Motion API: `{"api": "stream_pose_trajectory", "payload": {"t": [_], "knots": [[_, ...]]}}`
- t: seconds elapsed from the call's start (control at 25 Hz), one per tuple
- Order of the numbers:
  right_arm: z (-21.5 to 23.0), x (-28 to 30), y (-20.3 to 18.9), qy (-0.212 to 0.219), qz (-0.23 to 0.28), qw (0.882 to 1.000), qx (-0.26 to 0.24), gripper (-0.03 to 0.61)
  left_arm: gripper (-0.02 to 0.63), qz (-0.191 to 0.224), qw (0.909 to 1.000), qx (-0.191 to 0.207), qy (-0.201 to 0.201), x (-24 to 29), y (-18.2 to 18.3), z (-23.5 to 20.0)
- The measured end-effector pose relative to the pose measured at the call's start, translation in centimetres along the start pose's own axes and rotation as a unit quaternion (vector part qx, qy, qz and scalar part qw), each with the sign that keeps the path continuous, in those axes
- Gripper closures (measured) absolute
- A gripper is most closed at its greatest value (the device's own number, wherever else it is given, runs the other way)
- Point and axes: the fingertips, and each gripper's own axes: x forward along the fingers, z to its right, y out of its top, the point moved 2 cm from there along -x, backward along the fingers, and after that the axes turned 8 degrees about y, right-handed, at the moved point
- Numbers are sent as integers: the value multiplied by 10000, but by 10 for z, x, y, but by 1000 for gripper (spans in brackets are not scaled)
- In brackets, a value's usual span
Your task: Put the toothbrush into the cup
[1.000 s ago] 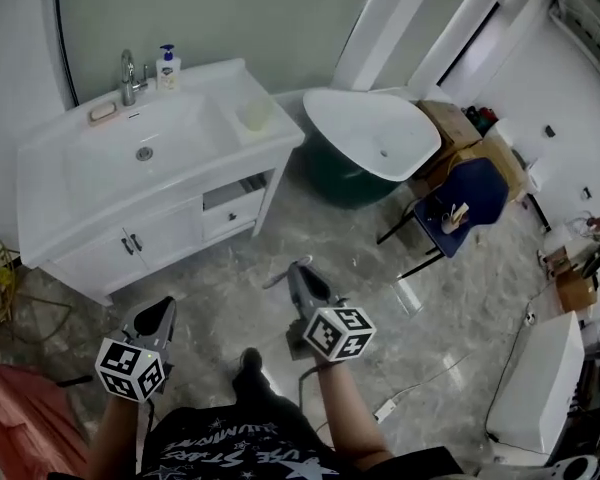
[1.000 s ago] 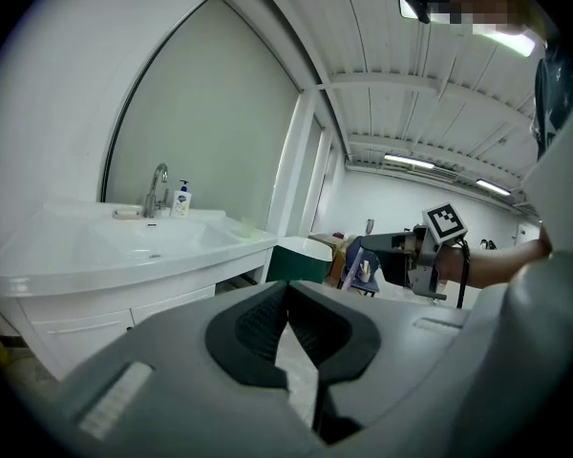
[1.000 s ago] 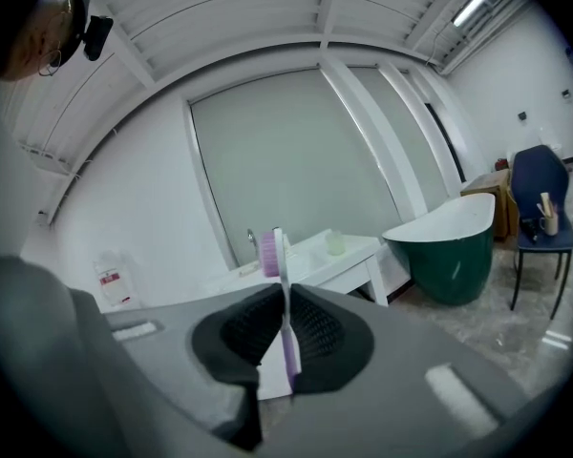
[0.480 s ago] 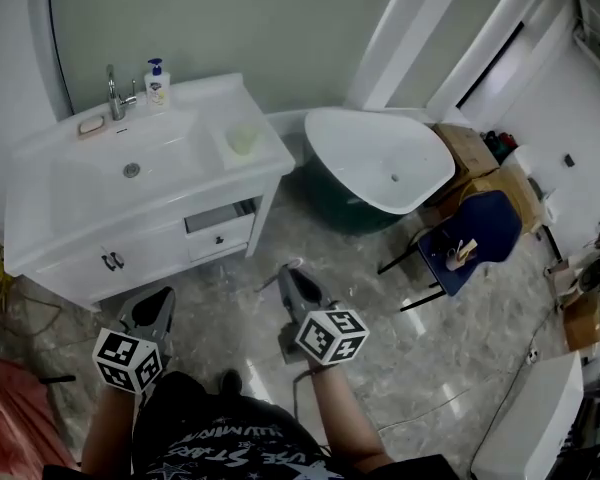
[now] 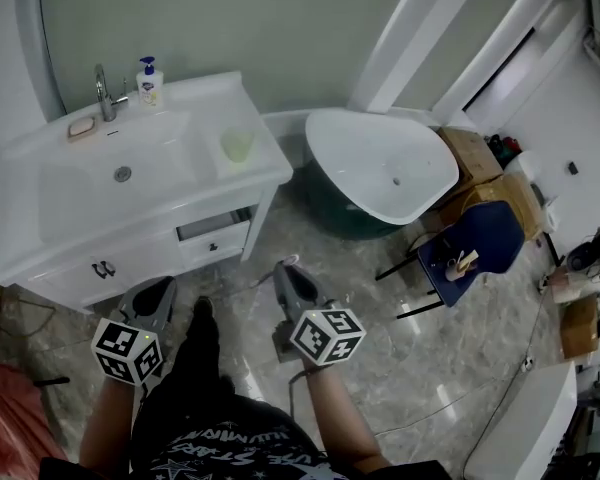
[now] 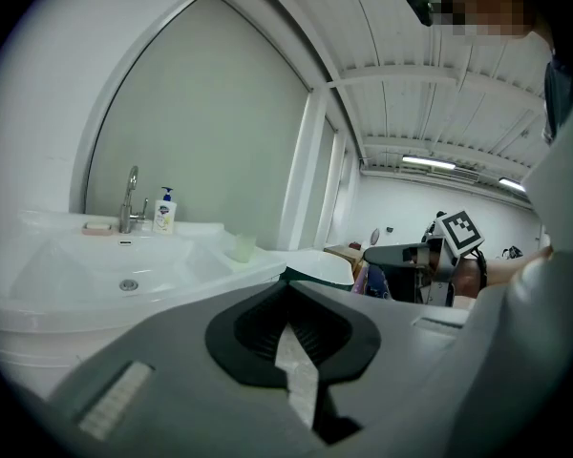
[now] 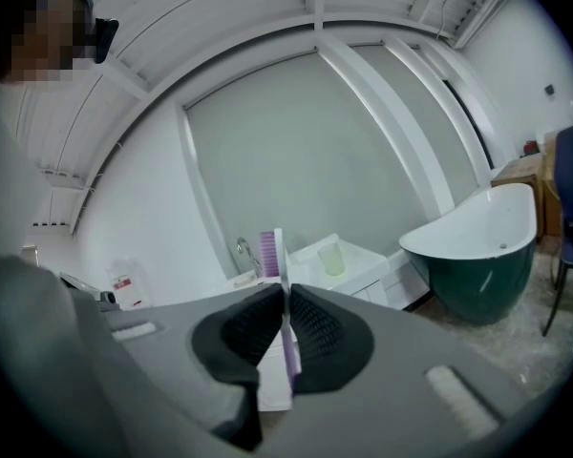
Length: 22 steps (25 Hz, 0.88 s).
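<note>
Now toothbrush [image 7: 270,254] clamped between right gripper [image 7: 286,292] fingers [image 7: 317,330], bristles above tips; cup [image 7: 331,258] well ahead; left gripper [image 6: 288,292] fingers closed, empty; both near level.

- grey left gripper [image 5: 156,290], carried on a bare forearm [image 5: 105,423]; jaws together, nothing between its fingers
- grey right gripper [image 5: 284,271]; jaws clamped on a purple-and-white plastic toothbrush [image 7: 270,253], its bristle head past the fingertips

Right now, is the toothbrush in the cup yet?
Not yet. The right gripper holds the toothbrush upright between its jaws; the cup stands apart on the vanity.
</note>
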Motion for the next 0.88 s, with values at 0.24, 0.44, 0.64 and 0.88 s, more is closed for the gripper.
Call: {"api": "stream_pose_trajectory", "payload": {"t": [0.24,0.44,0.64,0.88], "knots": [[36,36,22,-198,29,9998,-13,552,604,16,9996,6,-267,64,20,-13],[64,82,53,-305,77,9995,-71,552,604,155,9987,-69,-481,122,47,-35],[83,135,88,-339,136,9992,-136,552,604,61,9978,-34,-663,176,69,-58],[99,198,127,-297,200,9990,-262,552,604,58,9971,-72,-759,225,95,-88]]}}
